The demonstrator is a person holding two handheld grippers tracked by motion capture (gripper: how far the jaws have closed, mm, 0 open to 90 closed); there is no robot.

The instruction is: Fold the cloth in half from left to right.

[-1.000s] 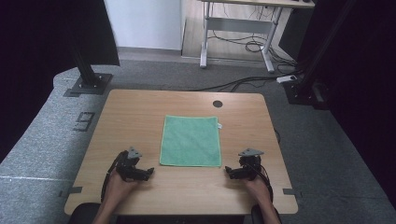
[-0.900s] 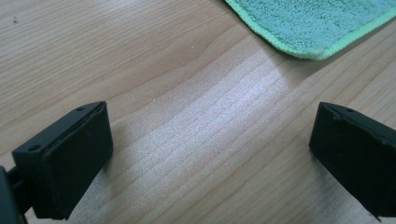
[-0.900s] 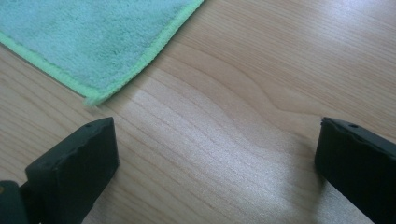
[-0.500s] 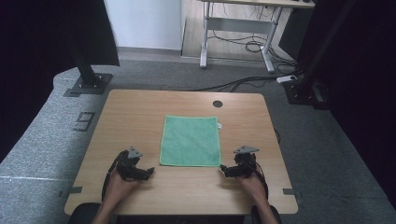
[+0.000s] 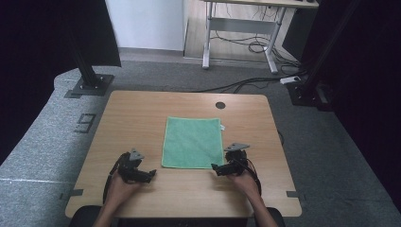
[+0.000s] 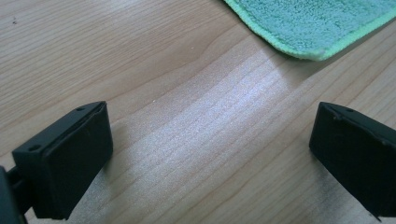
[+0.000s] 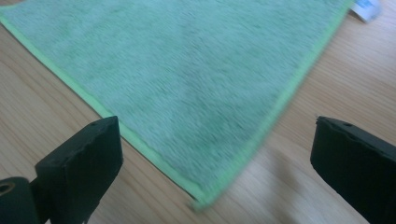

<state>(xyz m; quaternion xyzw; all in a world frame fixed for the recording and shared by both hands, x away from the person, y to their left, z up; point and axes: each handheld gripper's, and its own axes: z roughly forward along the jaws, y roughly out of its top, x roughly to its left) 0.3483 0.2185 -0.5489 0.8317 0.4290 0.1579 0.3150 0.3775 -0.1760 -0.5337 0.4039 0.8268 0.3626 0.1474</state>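
A green cloth (image 5: 193,142) lies flat in the middle of the wooden table (image 5: 142,118), with a small white tag (image 5: 222,126) at its far right corner. My left gripper (image 5: 150,174) rests low on the table, just left of the cloth's near left corner (image 6: 310,52), jaws wide apart and empty. My right gripper (image 5: 215,168) is open too, and its jaws straddle the cloth's near right corner (image 7: 203,198) without touching it. The cloth (image 7: 187,70) spreads out beyond the right jaws.
A round cable hole (image 5: 220,105) sits near the table's far edge. Black stand bases (image 5: 90,85) flank the table on the grey floor. A desk frame (image 5: 241,28) and cables (image 5: 246,85) lie beyond. Bare wood surrounds the cloth.
My right gripper has slid left and slightly forward toward the cloth's near right corner. The left gripper and the cloth have stayed where they were.
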